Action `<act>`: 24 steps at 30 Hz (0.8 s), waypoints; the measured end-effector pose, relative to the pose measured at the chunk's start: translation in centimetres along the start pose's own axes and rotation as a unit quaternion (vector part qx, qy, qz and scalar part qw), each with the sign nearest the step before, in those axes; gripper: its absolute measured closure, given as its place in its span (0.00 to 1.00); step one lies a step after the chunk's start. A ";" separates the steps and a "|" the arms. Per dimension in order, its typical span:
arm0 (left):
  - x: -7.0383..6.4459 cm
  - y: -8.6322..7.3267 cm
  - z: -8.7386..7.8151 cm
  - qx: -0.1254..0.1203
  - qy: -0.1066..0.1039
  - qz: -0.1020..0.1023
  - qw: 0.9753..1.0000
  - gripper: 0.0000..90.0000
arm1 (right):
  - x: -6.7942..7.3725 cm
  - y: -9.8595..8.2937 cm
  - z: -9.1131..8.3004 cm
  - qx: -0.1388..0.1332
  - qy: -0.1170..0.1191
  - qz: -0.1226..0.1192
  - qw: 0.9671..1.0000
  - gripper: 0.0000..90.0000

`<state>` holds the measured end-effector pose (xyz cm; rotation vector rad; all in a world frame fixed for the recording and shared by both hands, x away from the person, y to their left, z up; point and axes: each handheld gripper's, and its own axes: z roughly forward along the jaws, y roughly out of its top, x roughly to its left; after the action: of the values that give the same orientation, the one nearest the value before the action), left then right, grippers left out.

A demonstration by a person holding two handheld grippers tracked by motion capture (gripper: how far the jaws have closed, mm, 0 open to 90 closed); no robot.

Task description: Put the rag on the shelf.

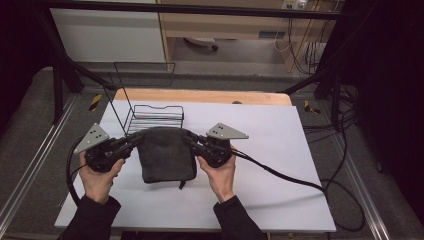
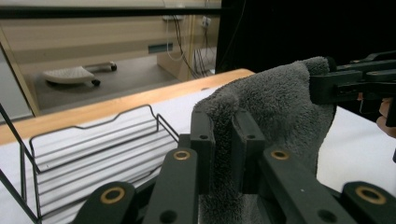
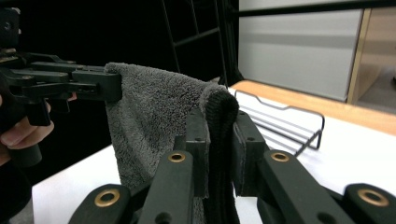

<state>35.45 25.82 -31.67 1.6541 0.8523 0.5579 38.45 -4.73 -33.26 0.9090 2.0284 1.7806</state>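
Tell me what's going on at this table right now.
A person is holding up a dark grey towel by its top edge with two hand-held grippers. The left gripper is shut on one upper corner and the right gripper is shut on the other, so the cloth hangs between them with its lower part resting on the white table. A black wire rack stands just behind the towel.
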 end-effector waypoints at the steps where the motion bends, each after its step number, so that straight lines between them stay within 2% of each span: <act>1: 0.0 0.2 -0.1 -0.002 0.001 0.002 1.000 0.90 | 0.1 0.2 0.0 -0.003 0.000 -0.003 1.000 0.89; 6: 0.2 0.7 -0.4 -0.016 0.004 0.000 1.000 0.90 | 0.7 1.3 0.0 -0.018 0.000 -0.016 1.000 0.89; 8: 0.3 1.2 -0.7 -0.032 0.009 -0.004 0.999 0.90 | 0.9 1.7 0.0 -0.025 -0.001 -0.019 1.000 0.89; 13: 0.7 1.9 -1.0 -0.053 0.015 -0.009 0.998 0.90 | 1.6 3.1 0.3 -0.047 -0.006 -0.031 0.998 0.89; 17: 1.1 2.9 -1.4 -0.073 0.020 -0.008 0.997 0.90 | 2.2 4.3 0.5 -0.063 -0.011 -0.044 0.997 0.89; 18: 1.2 3.4 -1.6 -0.084 0.023 -0.006 0.996 0.90 | 2.3 4.6 0.6 -0.066 -0.012 -0.046 0.997 0.89; 24: 1.5 4.6 -2.1 -0.106 0.031 -0.003 0.994 0.90 | 2.9 6.2 1.0 -0.084 -0.017 -0.058 0.995 0.89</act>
<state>35.92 27.80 -26.82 1.4476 0.8134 0.6745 38.51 -1.93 -26.93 0.7500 1.8375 1.8277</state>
